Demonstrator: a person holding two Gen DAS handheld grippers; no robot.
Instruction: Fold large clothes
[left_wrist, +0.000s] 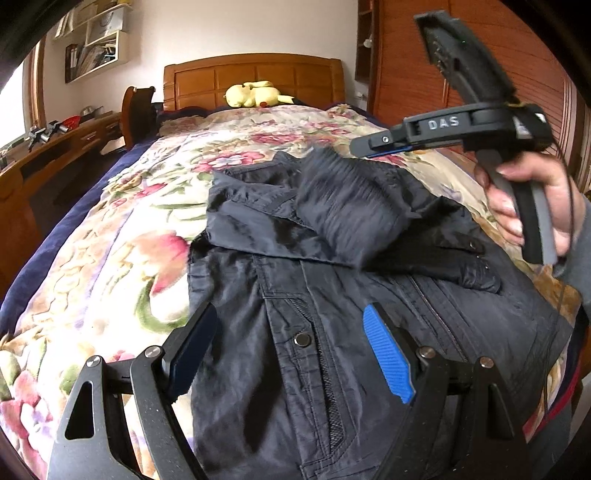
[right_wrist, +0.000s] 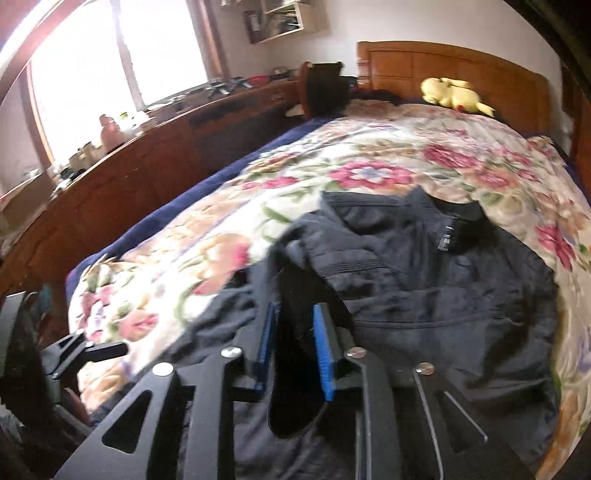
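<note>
A dark navy jacket (left_wrist: 295, 288) (right_wrist: 424, 280) lies front up on the flowered quilt (left_wrist: 122, 236), zip and snap buttons showing. One sleeve (left_wrist: 343, 210) with a ribbed cuff lies folded across its chest and is blurred. My left gripper (left_wrist: 291, 350) hovers open and wide over the jacket's lower front, with nothing between its blue pads (left_wrist: 388, 354). My right gripper (left_wrist: 364, 144) (right_wrist: 295, 310), held by a hand (left_wrist: 528, 199), is up above the collar side, just right of the cuff. Its jaws stand a narrow gap apart, and I see no cloth pressed between the pads.
A yellow plush toy (left_wrist: 255, 94) (right_wrist: 450, 92) lies by the wooden headboard (left_wrist: 255, 74). A cluttered wooden desk (left_wrist: 55, 147) (right_wrist: 147, 166) runs along the bed's left side under a window. A wooden wardrobe (left_wrist: 424, 74) stands at the right. Quilt shows all around the jacket.
</note>
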